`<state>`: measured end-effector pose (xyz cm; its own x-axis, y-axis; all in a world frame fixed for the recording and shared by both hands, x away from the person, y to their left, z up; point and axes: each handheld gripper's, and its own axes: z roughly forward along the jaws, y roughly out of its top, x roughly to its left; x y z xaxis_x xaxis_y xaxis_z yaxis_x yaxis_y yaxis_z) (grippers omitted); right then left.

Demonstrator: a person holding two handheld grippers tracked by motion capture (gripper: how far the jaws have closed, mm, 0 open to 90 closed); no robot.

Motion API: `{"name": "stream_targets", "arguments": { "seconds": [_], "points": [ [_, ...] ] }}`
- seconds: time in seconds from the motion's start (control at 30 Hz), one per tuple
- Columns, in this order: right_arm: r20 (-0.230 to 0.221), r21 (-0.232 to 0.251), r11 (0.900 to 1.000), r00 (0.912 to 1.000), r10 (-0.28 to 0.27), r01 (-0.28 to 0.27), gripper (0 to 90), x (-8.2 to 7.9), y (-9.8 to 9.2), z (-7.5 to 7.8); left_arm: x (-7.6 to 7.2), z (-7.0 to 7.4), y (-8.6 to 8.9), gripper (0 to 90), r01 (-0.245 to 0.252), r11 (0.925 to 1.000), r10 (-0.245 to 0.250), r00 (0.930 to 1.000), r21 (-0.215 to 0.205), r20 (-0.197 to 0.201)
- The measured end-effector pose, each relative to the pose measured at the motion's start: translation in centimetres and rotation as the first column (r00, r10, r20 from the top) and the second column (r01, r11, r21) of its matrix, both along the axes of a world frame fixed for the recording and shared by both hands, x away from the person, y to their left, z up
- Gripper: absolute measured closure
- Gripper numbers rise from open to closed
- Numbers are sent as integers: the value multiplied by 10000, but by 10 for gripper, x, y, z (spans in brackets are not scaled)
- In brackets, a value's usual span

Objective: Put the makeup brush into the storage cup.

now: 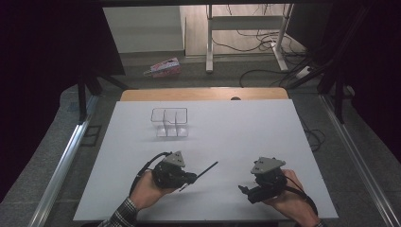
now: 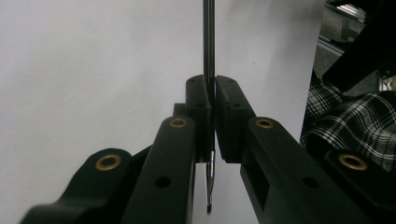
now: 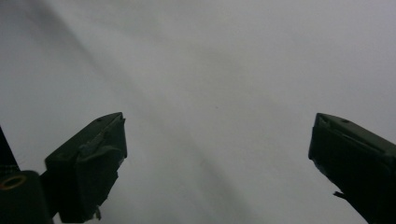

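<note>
A thin black pen (image 1: 206,168) lies slanted just above the white table (image 1: 236,127). My left gripper (image 1: 193,178) is shut on it near its lower end. In the left gripper view the jaws (image 2: 211,88) pinch the pen (image 2: 208,37), whose shaft runs straight up and away while its short tip pokes out below the pads. My right gripper (image 1: 244,190) rests low on the table at the front right and points left. Its jaws (image 3: 217,126) stand wide open over bare white surface, with nothing between them.
A clear plastic box (image 1: 169,122) with divided compartments stands at the back left of the table. A plaid sleeve (image 2: 348,126) shows beyond the table's edge. Beyond the table are a floor with cables (image 1: 265,42) and a desk frame (image 1: 246,23).
</note>
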<state>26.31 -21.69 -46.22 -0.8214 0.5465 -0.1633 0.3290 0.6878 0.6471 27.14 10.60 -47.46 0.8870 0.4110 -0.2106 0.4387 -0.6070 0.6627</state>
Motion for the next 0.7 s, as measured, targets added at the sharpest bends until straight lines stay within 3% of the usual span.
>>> {"name": "stream_targets", "arguments": {
  "seconds": [0.43, 0.7],
  "points": [
    [502, -755, 9937, 9950, 866, -827, 145, 0, 29, 7, 2, 0, -9, 854, 377, 9993, -378, 9991, -33, -175],
    [739, -849, 9889, 9889, 1286, -1223, 176, 2, 43, 10, 3, 1, -15, 854, 672, 9977, -671, 9975, 23, -222]
  ]
}}
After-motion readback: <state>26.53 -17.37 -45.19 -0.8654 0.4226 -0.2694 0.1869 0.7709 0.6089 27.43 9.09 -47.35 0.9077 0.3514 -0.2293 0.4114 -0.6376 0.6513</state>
